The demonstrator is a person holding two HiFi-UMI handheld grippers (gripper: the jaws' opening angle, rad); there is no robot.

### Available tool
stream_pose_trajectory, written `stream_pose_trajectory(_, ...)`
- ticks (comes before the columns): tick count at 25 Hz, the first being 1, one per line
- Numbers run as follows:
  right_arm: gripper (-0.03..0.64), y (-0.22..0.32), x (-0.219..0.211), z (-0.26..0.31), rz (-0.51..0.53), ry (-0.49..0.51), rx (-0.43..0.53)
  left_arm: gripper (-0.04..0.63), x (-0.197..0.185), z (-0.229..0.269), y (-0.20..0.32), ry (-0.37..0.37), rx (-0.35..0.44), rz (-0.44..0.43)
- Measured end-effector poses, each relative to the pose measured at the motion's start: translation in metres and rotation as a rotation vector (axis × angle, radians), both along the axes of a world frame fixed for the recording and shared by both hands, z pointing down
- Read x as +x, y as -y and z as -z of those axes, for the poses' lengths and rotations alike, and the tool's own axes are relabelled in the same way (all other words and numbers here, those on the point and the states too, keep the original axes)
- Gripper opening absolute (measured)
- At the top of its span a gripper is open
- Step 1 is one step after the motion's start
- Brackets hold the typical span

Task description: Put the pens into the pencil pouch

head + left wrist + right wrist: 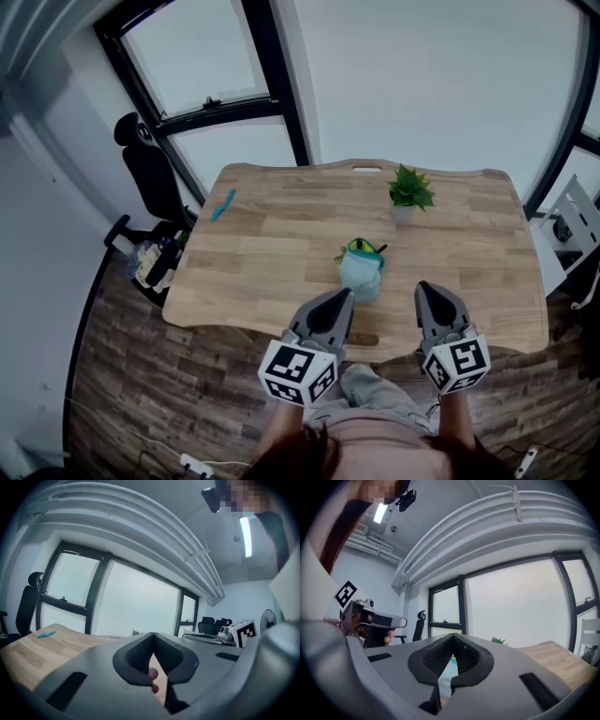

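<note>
A pale blue pencil pouch (361, 270) with a green rim stands upright near the table's front middle, and pen ends stick out of its open top. A blue pen (223, 203) lies apart at the far left of the wooden table (281, 244); it also shows in the left gripper view as a blue pen (46, 633). My left gripper (343, 297) hangs just front-left of the pouch, its jaws shut and empty. My right gripper (424, 289) sits to the pouch's right, also shut on nothing. In the right gripper view the pouch (447, 670) shows through the gap below the shut right gripper (453, 635).
A small potted plant (410, 191) stands at the back of the table, right of centre. A black office chair (150, 178) is off the table's left side beside the windows. The person's legs are at the table's front edge.
</note>
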State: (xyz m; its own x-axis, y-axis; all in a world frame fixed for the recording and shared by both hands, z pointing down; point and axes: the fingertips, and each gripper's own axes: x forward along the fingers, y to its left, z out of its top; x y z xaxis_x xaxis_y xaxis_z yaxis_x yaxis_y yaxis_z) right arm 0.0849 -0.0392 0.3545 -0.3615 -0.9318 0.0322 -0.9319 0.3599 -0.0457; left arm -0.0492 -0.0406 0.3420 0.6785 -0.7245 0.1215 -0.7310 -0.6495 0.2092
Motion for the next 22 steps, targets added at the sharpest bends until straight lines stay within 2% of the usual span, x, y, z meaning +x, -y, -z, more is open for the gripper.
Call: stream_pose_trajectory(22, -0.002, -0.039, 0.008, 0.000, -0.073, -0.045, 0.005, -0.002, 0.006, 0.000, -0.033, -0.008, 0.005, -0.050)
